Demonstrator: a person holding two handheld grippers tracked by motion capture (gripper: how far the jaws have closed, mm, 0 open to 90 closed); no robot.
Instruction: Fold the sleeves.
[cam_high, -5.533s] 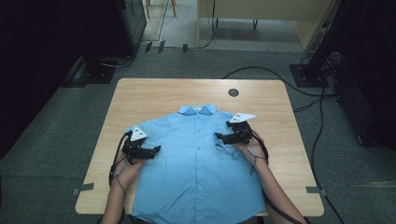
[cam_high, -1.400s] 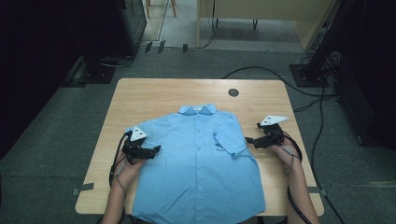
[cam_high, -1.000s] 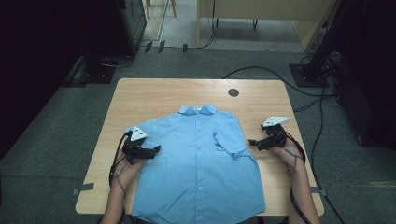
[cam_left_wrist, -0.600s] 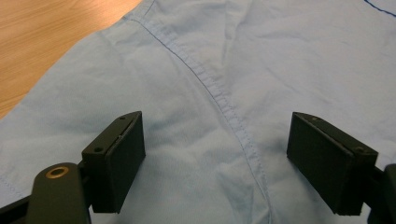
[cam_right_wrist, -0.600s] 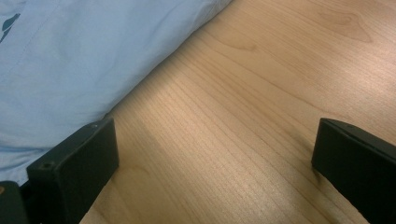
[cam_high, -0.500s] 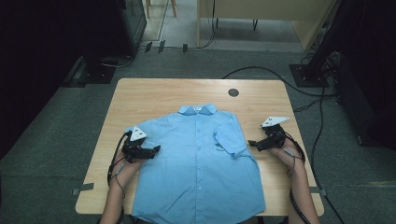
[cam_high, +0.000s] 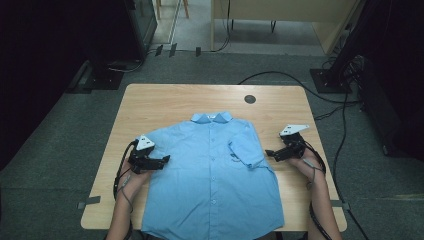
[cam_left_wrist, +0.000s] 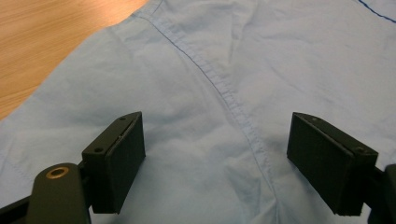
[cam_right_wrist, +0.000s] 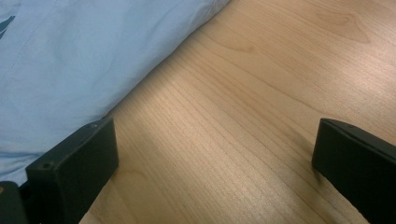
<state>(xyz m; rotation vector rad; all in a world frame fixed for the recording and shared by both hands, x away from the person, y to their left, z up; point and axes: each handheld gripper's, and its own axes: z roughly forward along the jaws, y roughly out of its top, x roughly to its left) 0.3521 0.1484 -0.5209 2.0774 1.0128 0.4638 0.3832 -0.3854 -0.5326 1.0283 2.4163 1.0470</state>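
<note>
Shirt (cam_high: 215, 175): light blue, buttoned, lying front up on the tabletop (cam_high: 170, 100), collar (cam_high: 211, 118) toward the far edge, hem hanging just over the near edge.
Right sleeve (cam_high: 246, 148): folded inward so it lies on the shirt's chest, its cuff edge near the placket.
Left sleeve: spread flat beside the body of the shirt, under the left gripper.
Left gripper (cam_high: 162, 160): over the shirt's left shoulder area, pointing toward the middle of the shirt; a grey plate on top and a cable trailing back along the forearm.
Left jaws: spread wide in the left gripper view, one on each side of a stitched seam (cam_left_wrist: 224, 88), with cloth under both; nothing pinched.
Right gripper (cam_high: 269, 153): on bare wood just beside the shirt's right edge, pointing at the folded sleeve; apart from the cloth in the high view.
Right jaws: spread wide in the right gripper view, wood grain between them; the one nearer the shirt sits at the cloth's edge, holding nothing.
Tabletop: pale wood, with a dark round disc (cam_high: 250, 99) near the far edge, well apart from the shirt.
Floor: grey carpet around the table, black cables (cam_high: 280, 75) lying across it beyond the far edge.
</note>
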